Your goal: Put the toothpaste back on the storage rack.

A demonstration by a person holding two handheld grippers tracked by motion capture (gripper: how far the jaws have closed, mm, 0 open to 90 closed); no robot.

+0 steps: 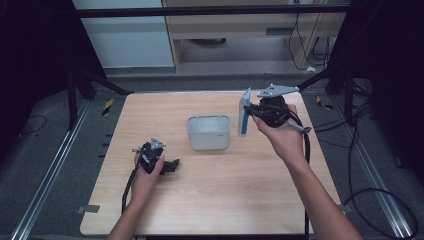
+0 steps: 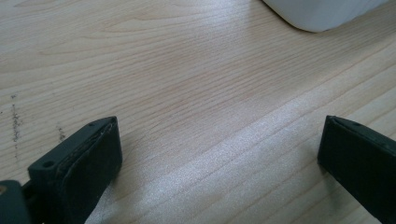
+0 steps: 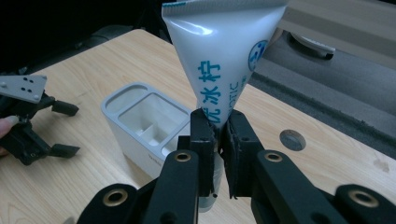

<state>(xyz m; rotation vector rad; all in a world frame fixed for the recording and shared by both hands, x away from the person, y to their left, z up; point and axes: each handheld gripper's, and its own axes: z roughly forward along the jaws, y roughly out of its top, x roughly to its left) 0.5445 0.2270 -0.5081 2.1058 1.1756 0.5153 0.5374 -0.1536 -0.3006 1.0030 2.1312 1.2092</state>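
One wooden table (image 1: 215, 200) carries the whole scene, and we work through it from the biggest thing down. Near its centre stands a white plastic holder (image 1: 209, 132), open at the top and split into compartments, as our right gripper view (image 3: 140, 121) makes plain. At about two o'clock from the holder, lifted clear of the table, we hold a white tube (image 1: 244, 112) with blue lettering, its flat crimped end uppermost (image 3: 224, 51).

Our right gripper (image 1: 255, 112) has its jaws pinched tight on the tube's narrow lower part, just above the cap. We judge the tube light and soft-walled; a squeeze on the broad middle would dent it or push paste out, so the firmer shoulder near the cap is the sound place to grip. Its glossy skin looks slippery, so we would keep it upright.

Our left gripper (image 1: 172, 165) rests at eight o'clock from the holder, jaws spread wide over bare wood (image 2: 219, 154), holding nothing.
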